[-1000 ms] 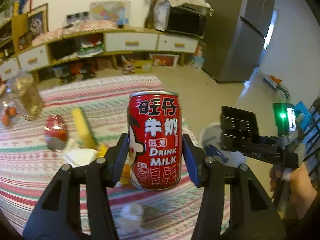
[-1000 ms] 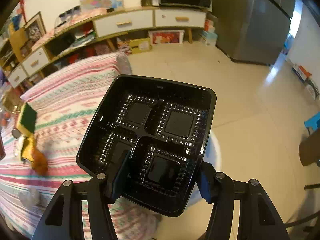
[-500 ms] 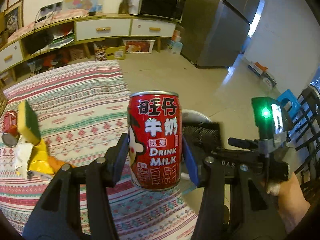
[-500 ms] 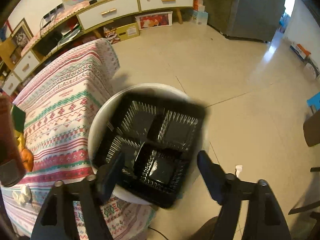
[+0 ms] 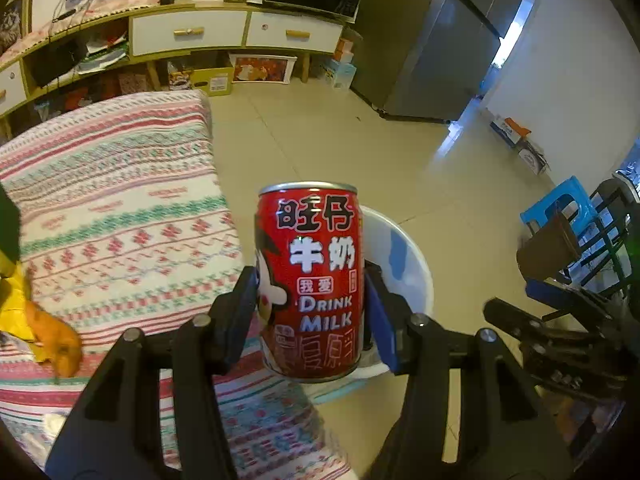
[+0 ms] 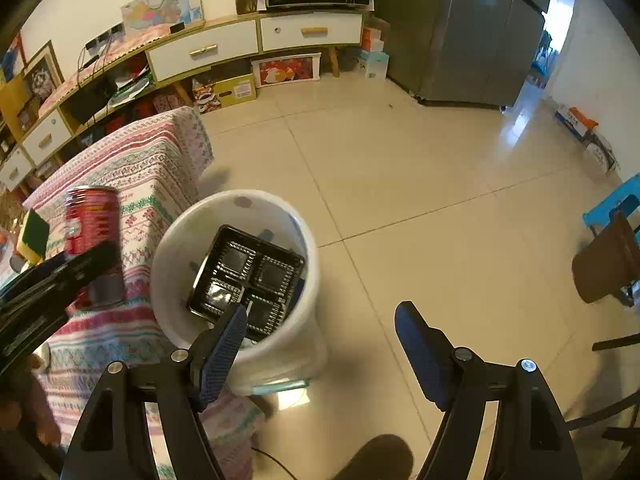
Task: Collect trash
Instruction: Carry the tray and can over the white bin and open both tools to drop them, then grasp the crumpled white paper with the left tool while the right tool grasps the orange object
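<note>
My left gripper (image 5: 310,300) is shut on a red milk drink can (image 5: 310,280), held upright near the table's edge with the white bin (image 5: 404,252) just behind it. The same can (image 6: 93,216) shows at the left of the right wrist view, over the striped tablecloth (image 6: 140,184). The white bin (image 6: 176,240) stands on the floor beside the table and holds a black compartment tray (image 6: 248,276) lying tilted inside. My right gripper (image 6: 320,324) hangs open above the bin's near rim, nothing between its fingers.
Yellow and orange wrappers (image 5: 36,320) and a green-yellow sponge (image 6: 34,234) lie on the table at the left. A blue stool (image 5: 560,208) and dark chairs (image 6: 604,264) stand at the right. A low cabinet (image 6: 208,52) and a fridge (image 6: 460,28) line the far wall.
The right gripper opened and the black tray dropped into the white bin. The left gripper carried the can rightward from over the table toward the bin.
</note>
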Available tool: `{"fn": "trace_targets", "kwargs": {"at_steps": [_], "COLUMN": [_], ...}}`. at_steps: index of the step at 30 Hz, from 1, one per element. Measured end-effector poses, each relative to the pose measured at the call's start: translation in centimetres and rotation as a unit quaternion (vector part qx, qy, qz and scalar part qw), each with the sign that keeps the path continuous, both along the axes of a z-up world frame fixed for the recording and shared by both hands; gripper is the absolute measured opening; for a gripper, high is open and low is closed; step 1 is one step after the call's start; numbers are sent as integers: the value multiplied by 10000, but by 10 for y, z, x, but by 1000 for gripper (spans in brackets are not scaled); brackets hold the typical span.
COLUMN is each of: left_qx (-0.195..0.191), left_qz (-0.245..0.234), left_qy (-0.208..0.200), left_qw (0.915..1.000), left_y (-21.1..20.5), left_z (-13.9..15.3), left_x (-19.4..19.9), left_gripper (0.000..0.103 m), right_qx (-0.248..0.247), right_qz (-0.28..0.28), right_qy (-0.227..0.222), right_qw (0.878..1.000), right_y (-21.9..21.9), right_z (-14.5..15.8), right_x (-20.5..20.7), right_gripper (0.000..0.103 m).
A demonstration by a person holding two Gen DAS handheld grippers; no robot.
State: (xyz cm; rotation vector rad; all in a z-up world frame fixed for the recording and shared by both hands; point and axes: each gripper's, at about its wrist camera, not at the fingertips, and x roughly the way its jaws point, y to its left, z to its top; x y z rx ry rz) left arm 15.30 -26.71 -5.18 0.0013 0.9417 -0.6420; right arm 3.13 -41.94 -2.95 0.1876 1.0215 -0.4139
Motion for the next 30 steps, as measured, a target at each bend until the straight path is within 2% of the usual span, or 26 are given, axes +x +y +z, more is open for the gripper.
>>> {"fn": "trace_targets", "kwargs": {"at_steps": [2,4,6,15,24,27,30], "left_qx": [-16,30,142,392,507,593,636], "left_qz": [-48,-68,82,442,672,693,741], "left_qy": [-10,1,-97,-243,-289,-304,-265], "left_qw": [10000,10000,9998,9980,9960,9954,9949], "left_y": [-4,-6,-3,37,80,93,110], "left_z": [-4,-6,-4,14,26,29,31], "left_x": [-2,-4,-5,-10,-14,-16,-18], "left_gripper": [55,62,81,85,86,94,95], "right_qx": [-68,-92,-81,-144,-225,-269,-305], "right_qz": [15,-8,-7,115,499,667,798], "right_qy": [-21,-37,-66,-153,-295,-333,-380], "right_qw": [10000,10000,9999,9997,9981,9969,9956], "right_y": [0,-1,-1,14,53,68,82], "right_z": [2,2,3,12,25,29,33], "right_x": [-3,-2,-3,-1,11,15,18], "right_gripper": [78,78,78,78,78,79,80]}}
